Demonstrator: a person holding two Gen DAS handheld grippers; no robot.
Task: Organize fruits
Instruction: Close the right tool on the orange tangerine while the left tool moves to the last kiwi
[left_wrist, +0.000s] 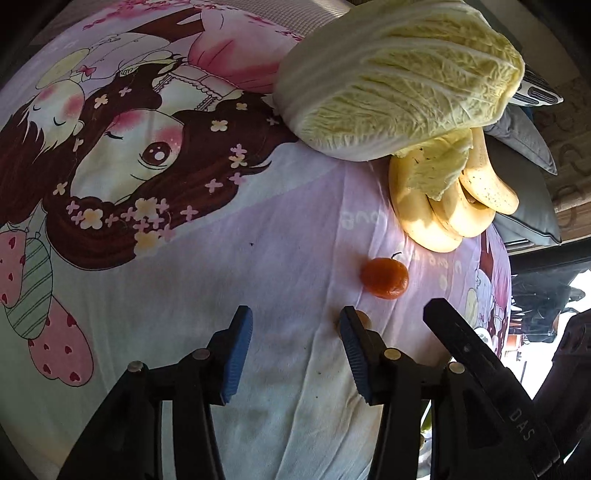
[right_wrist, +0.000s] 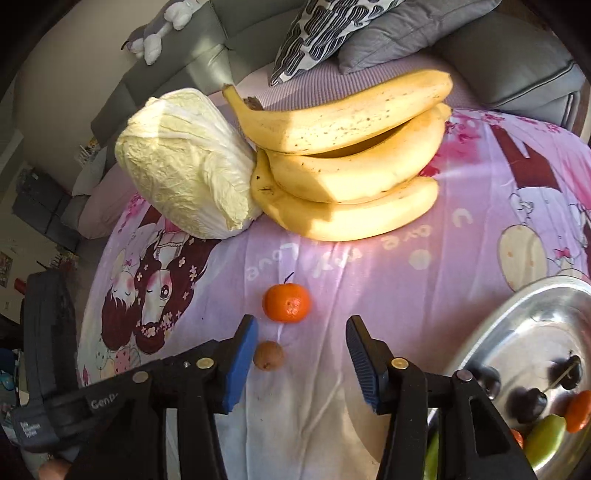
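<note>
An orange mandarin (right_wrist: 287, 302) lies on the pink cartoon cloth (right_wrist: 369, 288), just beyond my open, empty right gripper (right_wrist: 301, 363). A small brown fruit (right_wrist: 268, 355) lies between its blue pads, close to the left one. A bunch of bananas (right_wrist: 351, 162) and a napa cabbage (right_wrist: 184, 162) lie farther back. In the left wrist view the mandarin (left_wrist: 385, 277) sits right of my open, empty left gripper (left_wrist: 295, 356); the brown fruit (left_wrist: 364, 318) peeks out behind its right finger. The bananas (left_wrist: 450, 206) and cabbage (left_wrist: 399, 77) lie beyond.
A metal tray (right_wrist: 517, 332) at the right holds dark cherries (right_wrist: 532, 402), a green pepper (right_wrist: 545, 437) and another mandarin (right_wrist: 580, 410). Grey sofa cushions (right_wrist: 406, 37) stand behind the cloth. The right gripper's finger (left_wrist: 476, 354) shows in the left wrist view.
</note>
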